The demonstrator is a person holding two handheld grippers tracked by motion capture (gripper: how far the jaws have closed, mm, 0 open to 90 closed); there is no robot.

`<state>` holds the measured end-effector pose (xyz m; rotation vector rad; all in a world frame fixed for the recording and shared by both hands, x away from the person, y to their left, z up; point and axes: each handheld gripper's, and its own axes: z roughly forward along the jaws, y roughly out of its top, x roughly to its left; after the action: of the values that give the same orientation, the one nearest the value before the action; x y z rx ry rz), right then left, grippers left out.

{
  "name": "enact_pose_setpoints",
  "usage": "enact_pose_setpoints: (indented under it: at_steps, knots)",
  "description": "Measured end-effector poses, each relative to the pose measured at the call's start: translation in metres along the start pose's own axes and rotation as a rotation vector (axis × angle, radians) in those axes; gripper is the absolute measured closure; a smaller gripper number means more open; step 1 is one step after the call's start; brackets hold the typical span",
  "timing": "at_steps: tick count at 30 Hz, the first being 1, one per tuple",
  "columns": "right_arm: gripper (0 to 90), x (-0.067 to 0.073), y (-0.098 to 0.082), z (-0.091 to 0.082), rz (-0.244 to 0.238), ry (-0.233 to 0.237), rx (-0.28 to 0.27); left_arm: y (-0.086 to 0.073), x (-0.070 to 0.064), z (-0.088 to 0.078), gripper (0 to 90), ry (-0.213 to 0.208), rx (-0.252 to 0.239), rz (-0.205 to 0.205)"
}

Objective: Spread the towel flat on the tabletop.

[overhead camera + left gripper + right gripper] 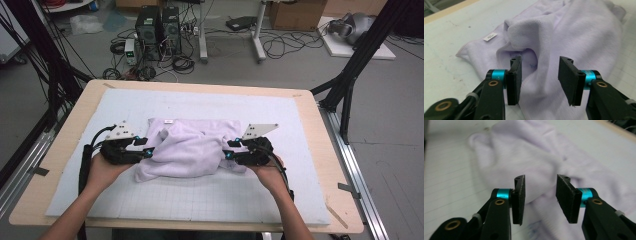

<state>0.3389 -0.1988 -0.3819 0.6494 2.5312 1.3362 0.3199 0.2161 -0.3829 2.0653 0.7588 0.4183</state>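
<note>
A pale lilac towel (187,145) lies rumpled and loosely folded on the grey mat (200,195), a small white label near its far left edge. My left gripper (150,151) rests at the towel's left side and my right gripper (227,154) at its right side. Seen from the left gripper view, the left gripper (540,78) is open, with a fold of towel (574,37) lying between the jaws, untouched by the pads. The right gripper (540,197) is open too, towel (529,157) bunched just beyond and between its jaws without being pinched.
The mat covers most of a wooden table (65,150). Black frame legs (350,75) stand at both sides. On the floor behind are computer towers (157,30), loose cables and a cardboard box (297,12).
</note>
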Motion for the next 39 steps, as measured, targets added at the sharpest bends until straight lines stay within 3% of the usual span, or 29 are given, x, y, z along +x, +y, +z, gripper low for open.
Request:
enact_pose_setpoints:
  at_steps: [2, 5, 7, 12, 15, 17, 19, 23, 26, 31, 36, 39]
  knots:
    - [58.2, 0.009, -0.004, -0.001, -0.016, 0.012, -0.018, -0.006, -0.004, -0.008, 50.6, -0.009, -0.005, 0.005]
    - [55.7, 0.022, -0.012, 0.007, -0.033, 0.046, 0.002, -0.017, -0.011, -0.010, 50.9, -0.034, 0.007, 0.018]
    - [53.7, 0.027, -0.016, 0.017, -0.049, 0.053, 0.029, -0.025, -0.014, -0.006, 51.5, -0.047, 0.034, 0.027]
    - [50.6, 0.031, -0.021, 0.044, -0.036, 0.059, 0.088, -0.044, -0.013, 0.013, 53.8, -0.050, 0.123, 0.026]
    - [57.7, 0.030, -0.022, 0.056, -0.041, 0.034, 0.104, -0.050, -0.013, 0.026, 60.8, -0.043, 0.163, 0.028]
    - [67.8, 0.028, -0.022, 0.061, -0.048, 0.021, 0.105, -0.050, -0.015, 0.029, 71.4, -0.045, 0.146, 0.036]
    - [77.8, 0.025, -0.023, 0.061, -0.033, 0.040, 0.094, -0.047, -0.018, 0.030, 80.2, -0.049, 0.156, 0.053]
    - [82.3, 0.025, -0.021, 0.050, -0.020, 0.072, 0.065, -0.043, -0.020, 0.026, 84.0, -0.049, 0.146, 0.054]
    - [82.5, 0.030, -0.018, 0.037, -0.048, 0.081, 0.043, -0.040, -0.024, 0.018, 84.7, -0.055, 0.117, 0.057]
    - [82.7, 0.040, -0.015, 0.007, -0.073, 0.084, 0.016, -0.024, -0.038, -0.006, 85.0, -0.073, 0.045, 0.081]
    - [82.7, 0.051, -0.009, -0.025, -0.086, 0.084, -0.016, -0.008, -0.059, -0.027, 85.0, -0.095, -0.005, 0.131]
    - [82.8, 0.058, 0.001, -0.044, -0.120, 0.074, -0.030, 0.001, -0.069, -0.038, 85.1, -0.111, -0.036, 0.151]
